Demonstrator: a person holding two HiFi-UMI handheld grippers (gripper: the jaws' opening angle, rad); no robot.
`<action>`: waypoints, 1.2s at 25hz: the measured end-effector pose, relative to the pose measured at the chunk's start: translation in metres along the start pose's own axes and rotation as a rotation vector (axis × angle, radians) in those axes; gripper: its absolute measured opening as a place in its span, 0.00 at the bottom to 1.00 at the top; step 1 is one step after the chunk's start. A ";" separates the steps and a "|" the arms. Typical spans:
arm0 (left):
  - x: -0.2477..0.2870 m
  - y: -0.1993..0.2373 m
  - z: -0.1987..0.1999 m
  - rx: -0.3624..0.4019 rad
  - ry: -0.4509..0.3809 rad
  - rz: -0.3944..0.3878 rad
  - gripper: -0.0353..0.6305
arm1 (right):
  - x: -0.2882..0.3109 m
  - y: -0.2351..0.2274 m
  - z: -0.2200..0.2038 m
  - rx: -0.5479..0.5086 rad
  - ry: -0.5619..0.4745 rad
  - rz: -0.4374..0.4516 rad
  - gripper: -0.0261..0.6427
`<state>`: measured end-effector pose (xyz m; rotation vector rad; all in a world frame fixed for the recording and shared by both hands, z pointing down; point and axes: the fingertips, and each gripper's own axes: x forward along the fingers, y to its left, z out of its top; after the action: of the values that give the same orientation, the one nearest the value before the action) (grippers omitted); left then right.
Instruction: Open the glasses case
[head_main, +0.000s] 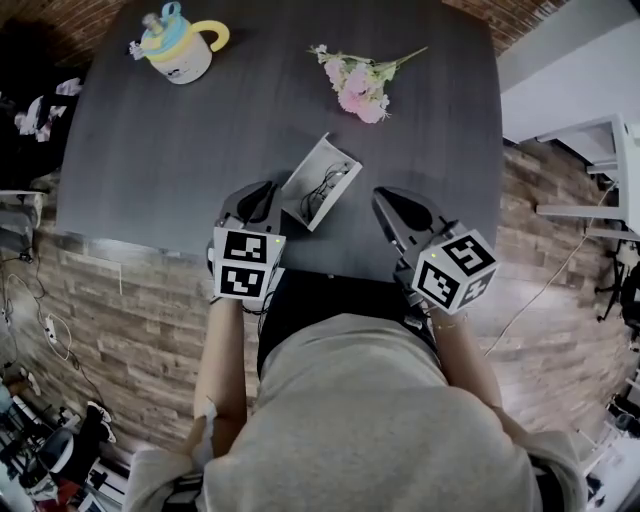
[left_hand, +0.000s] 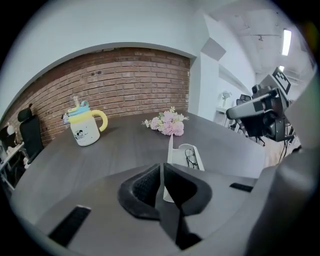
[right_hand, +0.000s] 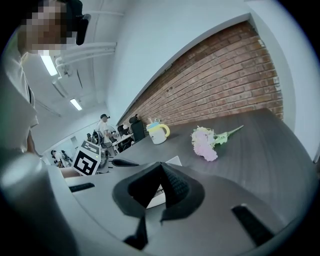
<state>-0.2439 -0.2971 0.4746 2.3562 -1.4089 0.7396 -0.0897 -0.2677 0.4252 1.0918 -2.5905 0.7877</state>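
The white glasses case (head_main: 318, 183) lies open on the dark table (head_main: 150, 150) near its front edge, with its lid raised and dark-framed glasses (head_main: 327, 184) inside. My left gripper (head_main: 264, 193) hovers just left of the case with its jaws shut on nothing. In the left gripper view, the closed jaws (left_hand: 161, 172) point at the case (left_hand: 186, 155), whose lid (left_hand: 170, 149) stands upright. My right gripper (head_main: 387, 198) is right of the case, apart from it, and also shut and empty. Behind its tips (right_hand: 161, 171), part of the case (right_hand: 174, 161) shows.
A white mug with a yellow handle and blue lid (head_main: 180, 48) stands at the far left of the table. A bunch of pink flowers (head_main: 358, 86) lies at the back, beyond the case. White furniture (head_main: 610, 165) stands to the right, and people sit at desks in the background (right_hand: 106, 129).
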 end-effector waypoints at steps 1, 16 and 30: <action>-0.002 0.001 0.002 -0.016 -0.006 0.000 0.11 | 0.001 0.001 0.002 -0.002 -0.004 0.002 0.05; -0.033 -0.007 0.067 -0.193 -0.219 -0.028 0.11 | 0.002 0.011 0.033 -0.053 -0.067 0.027 0.05; -0.047 -0.044 0.096 -0.192 -0.288 -0.134 0.11 | 0.003 0.030 0.051 -0.087 -0.100 0.042 0.05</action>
<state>-0.1967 -0.2898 0.3690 2.4440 -1.3424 0.2235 -0.1127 -0.2805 0.3723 1.0811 -2.7107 0.6380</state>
